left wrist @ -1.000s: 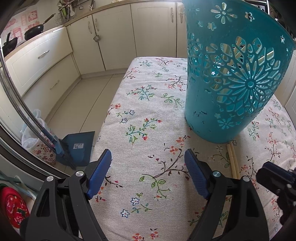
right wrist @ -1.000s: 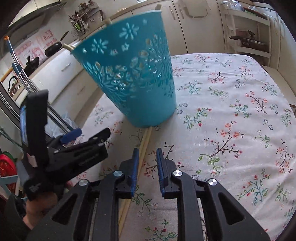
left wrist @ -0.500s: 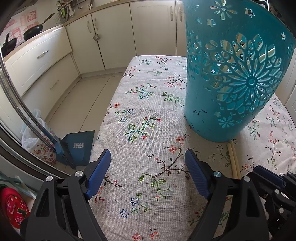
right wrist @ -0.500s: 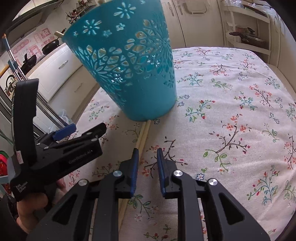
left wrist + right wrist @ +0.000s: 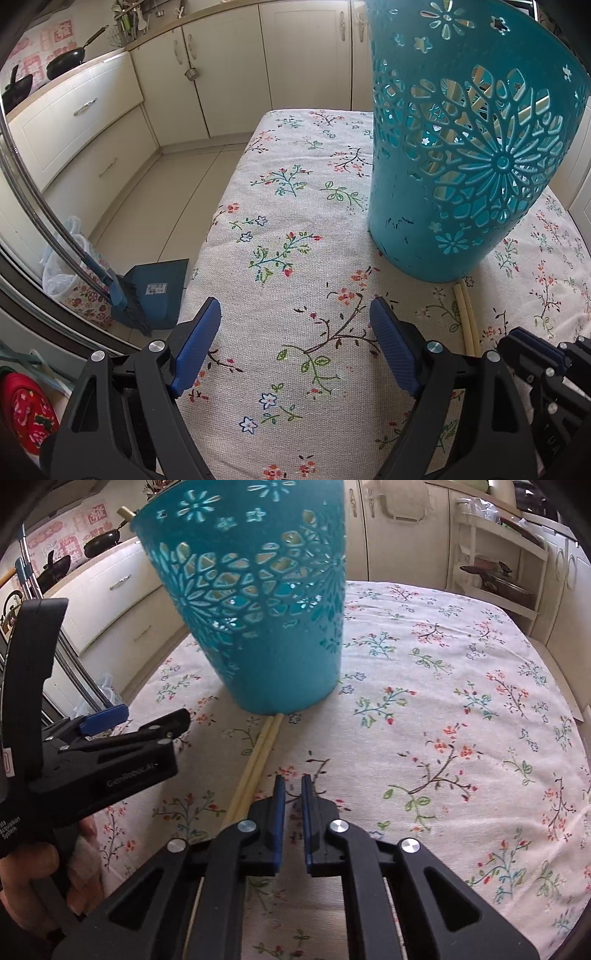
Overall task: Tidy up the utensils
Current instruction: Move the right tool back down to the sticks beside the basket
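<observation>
A teal cut-out basket (image 5: pixel 461 166) (image 5: pixel 266 609) stands on the floral tablecloth, with pale sticks showing through its holes. Two wooden chopsticks (image 5: pixel 258 753) (image 5: pixel 467 314) lie side by side on the cloth, running from the basket's base toward me. My right gripper (image 5: pixel 292 780) hovers just right of them; its jaws are closing to a thin gap with nothing between them. The chopsticks stay outside its left finger. My left gripper (image 5: pixel 294 306) (image 5: pixel 153 716) stands wide open over bare cloth, left of the basket and the chopsticks, holding nothing.
The table's left edge (image 5: pixel 207 236) drops to a tiled floor with a blue dustpan (image 5: pixel 155 291) and a bag. Cream cabinets (image 5: pixel 229 74) stand behind. A shelf with pots (image 5: pixel 495 579) is at the far right. A hand (image 5: pixel 33 864) holds the left gripper.
The right gripper's jaws have narrowed to a thin gap and it has rolled a little, nearer the basket. The left gripper has stayed still and open.
</observation>
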### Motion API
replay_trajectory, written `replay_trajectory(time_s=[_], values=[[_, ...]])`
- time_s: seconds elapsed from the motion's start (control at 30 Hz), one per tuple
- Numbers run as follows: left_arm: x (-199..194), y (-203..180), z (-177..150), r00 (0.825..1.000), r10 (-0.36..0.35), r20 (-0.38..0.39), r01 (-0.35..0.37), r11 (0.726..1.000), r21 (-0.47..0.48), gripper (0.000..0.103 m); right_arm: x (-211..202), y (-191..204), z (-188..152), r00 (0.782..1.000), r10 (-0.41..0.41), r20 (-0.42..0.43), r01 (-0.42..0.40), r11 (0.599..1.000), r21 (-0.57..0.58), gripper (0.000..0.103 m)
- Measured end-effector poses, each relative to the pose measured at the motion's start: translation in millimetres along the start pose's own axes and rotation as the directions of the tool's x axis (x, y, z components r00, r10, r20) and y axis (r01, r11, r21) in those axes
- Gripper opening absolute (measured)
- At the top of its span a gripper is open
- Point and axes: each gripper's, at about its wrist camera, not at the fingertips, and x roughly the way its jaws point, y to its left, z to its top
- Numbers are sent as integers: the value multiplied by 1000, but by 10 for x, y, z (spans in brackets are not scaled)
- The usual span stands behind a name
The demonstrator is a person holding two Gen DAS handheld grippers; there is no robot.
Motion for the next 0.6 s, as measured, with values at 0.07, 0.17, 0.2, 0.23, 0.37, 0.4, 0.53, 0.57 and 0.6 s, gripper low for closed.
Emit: replay_trajectory(time_s=[0.07,0.17,0.2,0.23,0.37,0.4,0.53,0.57,0.6], values=[[-12,1,-14,1000,-6,7,6,1000,3,79,-28,-51,-17,1000,-8,-3,8,1000,7,8],[-58,-34,-35,1000,-12,28,11,1000,20,80,-49,-176,-6,999,39,-13,-38,997,66,9],[-62,-50,-37,1000,-7,30,6,1000,27,80,-59,-192,-5,998,69,-9,-68,993,92,16],[-62,-62,-37,1000,-1,31,0,999,32,80,-62,-182,8,996,87,0,-86,991,102,27],[-40,-63,-31,1000,3,18,-4,1000,25,80,-50,19,10,992,122,21,-123,989,86,33],[-36,-52,-30,1000,2,15,-2,1000,19,80,-9,87,13,995,103,12,-103,992,68,33],[-28,-7,-26,1000,-5,6,5,1000,-2,80,65,198,15,999,30,32,-29,1000,-4,30],[-27,-9,-25,1000,-5,6,5,1000,0,80,77,201,24,999,25,36,-24,1000,-15,30],[-25,-5,-20,1000,-5,6,5,1000,3,80,78,194,22,999,24,34,-23,1000,-13,28]])
